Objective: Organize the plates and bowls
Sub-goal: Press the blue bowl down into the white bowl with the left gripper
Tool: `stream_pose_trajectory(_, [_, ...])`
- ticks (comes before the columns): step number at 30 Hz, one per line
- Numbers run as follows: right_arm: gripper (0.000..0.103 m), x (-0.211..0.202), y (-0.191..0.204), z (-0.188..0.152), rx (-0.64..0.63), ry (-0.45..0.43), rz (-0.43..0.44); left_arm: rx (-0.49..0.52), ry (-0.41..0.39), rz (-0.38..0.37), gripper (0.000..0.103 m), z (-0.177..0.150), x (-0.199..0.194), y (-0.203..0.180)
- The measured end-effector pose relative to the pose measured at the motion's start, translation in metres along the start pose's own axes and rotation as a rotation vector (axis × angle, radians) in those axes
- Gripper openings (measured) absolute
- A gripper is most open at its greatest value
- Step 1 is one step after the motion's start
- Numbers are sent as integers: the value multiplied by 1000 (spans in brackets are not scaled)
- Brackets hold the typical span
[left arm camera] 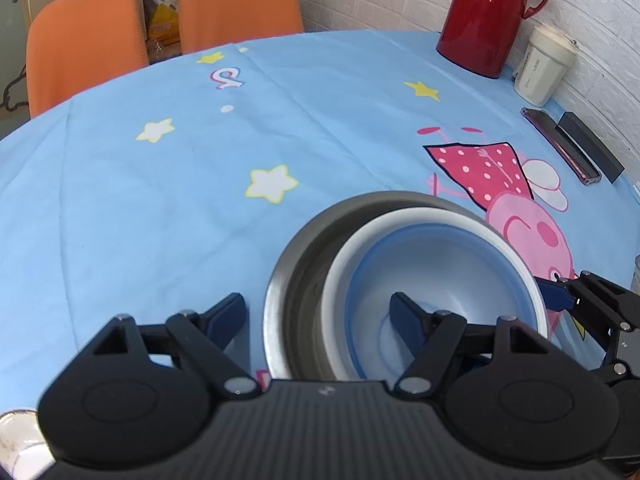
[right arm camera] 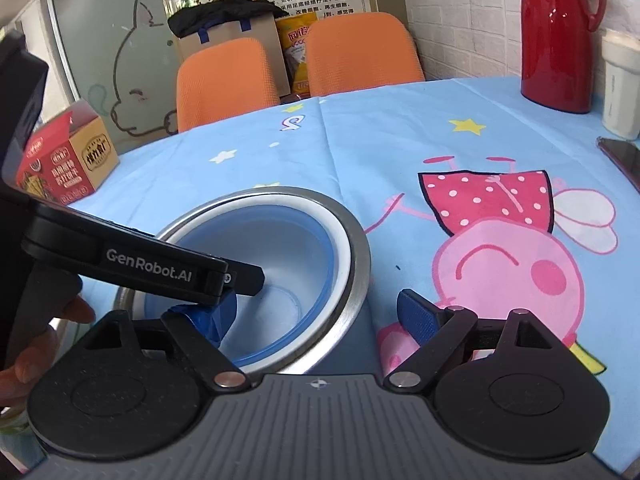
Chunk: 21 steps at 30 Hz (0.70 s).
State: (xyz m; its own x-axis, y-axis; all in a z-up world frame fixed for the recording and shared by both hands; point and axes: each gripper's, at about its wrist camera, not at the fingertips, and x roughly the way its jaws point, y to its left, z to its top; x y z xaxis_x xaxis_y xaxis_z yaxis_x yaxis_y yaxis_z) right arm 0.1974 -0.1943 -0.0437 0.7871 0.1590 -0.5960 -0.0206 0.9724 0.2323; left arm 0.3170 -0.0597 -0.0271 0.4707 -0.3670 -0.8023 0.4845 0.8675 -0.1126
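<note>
Left wrist: thermos [left arm camera: 490,16] (red) beyond nested bowls [left arm camera: 436,280].

My left gripper [left arm camera: 320,312] is matte black plastic with blue ribbed pads [left arm camera: 404,316], silver pivot screws and a grey ridged deck. My right gripper [right arm camera: 308,312] matches it, with a small compass mark on its deck. White "GenRobot.AI" lettering runs along the left unit's side, above bare fingers [right arm camera: 24,364].

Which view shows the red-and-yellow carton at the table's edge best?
The right wrist view: the carton sits whole at the left edge of the blue tablecloth, printed faces readable as labels. The left wrist view does not show it at all.
</note>
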Motion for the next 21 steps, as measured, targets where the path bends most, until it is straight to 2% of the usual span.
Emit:
stream_pose_trajectory(3, [75, 1, 1, -2, -1, -16, 2, -16, -4, 2, 70, 0, -1, 0])
stream_pose_trajectory(5, [73, 2, 5, -1, -14, -12, -7, -24, -6, -11, 63, 0, -1, -1])
stream_pose_trajectory(7, [72, 2, 8, -1, -20, -8, -15, -24, -4, -33, 46, 0, -3, -5])
stream_pose_trajectory(9, [71, 3, 9, 1, -23, 1, -18, -26, -4, -32, 48, 1, -3, -7])
stream_pose_trajectory(10, [71, 3, 10, 2, -33, 6, -12, -29, 6, -55, 49, 1, -2, -7])
stream_pose_trajectory(11, [71, 3, 12, 2, -34, 6, 32, -23, 8, -49, 49, 1, -3, -10])
stream_pose_trajectory(12, [75, 4, 14, 3, -23, 14, 76, -18, 8, -35, 50, 0, -3, -12])
stream_pose_trajectory(16, [74, 5, 15, 5, -15, 29, 80, -10, 11, -37, 49, -1, -3, -12])
stream_pose_trajectory(21, [75, 0, 21, 9, -22, 32, 59, -50, 18, -73, 49, 9, -4, -7])
